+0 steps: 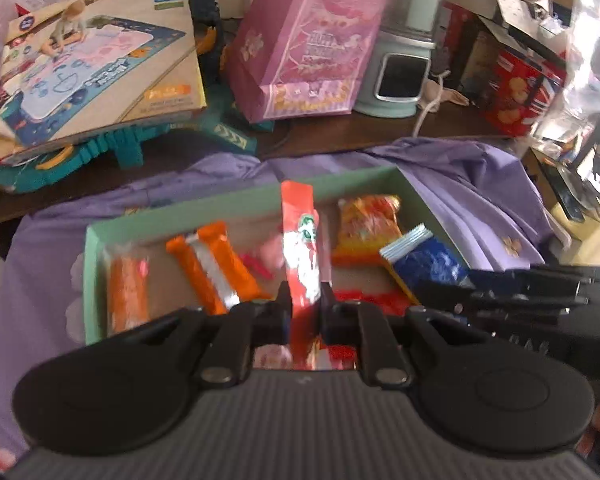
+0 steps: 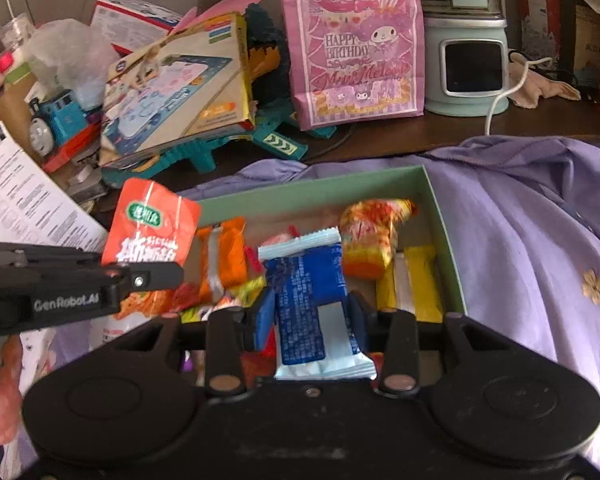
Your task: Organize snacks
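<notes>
A green cardboard box (image 1: pixel 236 200) (image 2: pixel 440 216) lies on a purple cloth and holds several snack packets. My left gripper (image 1: pixel 305 304) is shut on a red-orange snack packet (image 1: pixel 300 248), held edge-on above the box; the packet also shows in the right wrist view (image 2: pixel 152 224), with the left gripper (image 2: pixel 140 280) at the box's left side. My right gripper (image 2: pixel 310 312) is shut on a blue snack packet (image 2: pixel 308 288), held over the box; the blue packet also shows in the left wrist view (image 1: pixel 424 256). Orange packets (image 1: pixel 212 264) and a yellow-red packet (image 1: pixel 366 224) lie inside the box.
Behind the box stand a pink gift bag (image 2: pixel 356 40), a pale green appliance (image 2: pixel 468 56), a toy box (image 2: pixel 176 84) on a teal toy, and a blue toy train (image 2: pixel 60 116). A red biscuit box (image 1: pixel 520 88) sits at the right. Printed paper (image 2: pixel 24 204) lies left.
</notes>
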{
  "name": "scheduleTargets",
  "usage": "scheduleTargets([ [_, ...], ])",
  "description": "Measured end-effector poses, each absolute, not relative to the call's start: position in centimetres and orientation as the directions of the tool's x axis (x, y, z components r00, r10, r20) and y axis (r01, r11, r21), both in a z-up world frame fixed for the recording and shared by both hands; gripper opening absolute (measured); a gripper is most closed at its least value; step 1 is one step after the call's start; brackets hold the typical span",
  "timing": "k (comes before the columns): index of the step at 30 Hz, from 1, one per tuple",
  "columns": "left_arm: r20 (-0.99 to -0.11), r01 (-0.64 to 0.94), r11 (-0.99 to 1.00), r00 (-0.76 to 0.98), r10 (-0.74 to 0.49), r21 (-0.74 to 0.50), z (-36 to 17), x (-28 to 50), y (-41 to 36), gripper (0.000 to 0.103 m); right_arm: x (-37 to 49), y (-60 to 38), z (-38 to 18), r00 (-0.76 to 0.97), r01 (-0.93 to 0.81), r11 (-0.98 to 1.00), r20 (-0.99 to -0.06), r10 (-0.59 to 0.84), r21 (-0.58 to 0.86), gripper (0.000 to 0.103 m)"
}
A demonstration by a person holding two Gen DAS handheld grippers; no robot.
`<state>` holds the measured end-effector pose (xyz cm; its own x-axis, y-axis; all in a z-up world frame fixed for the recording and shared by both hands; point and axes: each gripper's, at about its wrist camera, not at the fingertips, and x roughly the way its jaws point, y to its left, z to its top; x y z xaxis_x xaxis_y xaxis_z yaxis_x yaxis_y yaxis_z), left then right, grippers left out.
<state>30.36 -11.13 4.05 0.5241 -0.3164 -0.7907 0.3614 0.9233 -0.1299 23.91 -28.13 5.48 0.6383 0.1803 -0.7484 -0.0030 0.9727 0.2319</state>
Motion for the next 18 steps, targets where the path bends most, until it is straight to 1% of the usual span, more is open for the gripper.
scheduleTargets([
  [2,-0.79,0.358,0.924,0.526,-0.316,-0.132,3.6,31.9,-11.7,0.013,25.2,-28.3,5.0,0.637,0.005,0.973,-0.751,0.174,0.229,0.039],
  [3,-0.786,0.355,0.926,0.533,-0.314,-0.13,3.4,32.6,-12.0,0.017,25.6,-28.3,4.7,0.638,0.011,0.973,-0.751,0.169,0.229,0.041],
  [4,-0.782,0.35,0.928,0.542,-0.308,-0.123,3.2,32.9,-12.2,0.025,26.2,-28.4,4.5,0.639,0.023,0.973,-0.752,0.164,0.231,0.041],
  [5,-0.782,0.34,0.934,0.551,-0.292,-0.11,3.1,33.3,-12.4,0.053,26.6,-28.7,4.3,0.638,0.04,0.971,-0.754,0.156,0.235,0.052],
  [6,-0.778,0.327,0.94,0.565,-0.275,-0.095,3.0,33.4,-12.5,0.072,26.8,-28.8,4.1,0.637,0.05,0.969,-0.755,0.156,0.242,0.06],
  [7,-0.768,0.303,0.951,0.593,-0.244,-0.068,2.9,33.2,-12.5,0.078,26.7,-28.9,4.0,0.64,0.059,0.968,-0.754,0.151,0.243,0.062],
  [8,-0.762,0.297,0.953,0.604,-0.234,-0.057,2.9,33.1,-12.3,0.09,26.6,-29.1,3.9,0.641,0.057,0.968,-0.753,0.152,0.244,0.069],
  [9,-0.759,0.301,0.952,0.605,-0.238,-0.059,2.8,32.9,-12.2,0.095,26.3,-29.1,3.8,0.639,0.056,0.968,-0.754,0.155,0.247,0.075],
  [11,-0.764,0.301,0.951,0.598,-0.241,-0.064,2.6,32.3,-11.6,0.096,25.6,-28.9,3.7,0.639,0.05,0.971,-0.755,0.149,0.234,0.078],
  [16,-0.776,0.275,0.957,0.582,-0.243,-0.094,2.5,29.6,-9.5,0.097,23.9,-27.3,3.9,0.625,0.006,0.977,-0.763,0.163,0.213,0.08],
  [18,-0.772,0.264,0.959,0.587,-0.243,-0.101,2.9,28.2,-8.3,0.1,22.9,-26.4,4.4,0.622,-0.016,0.979,-0.764,0.17,0.204,0.081],
])
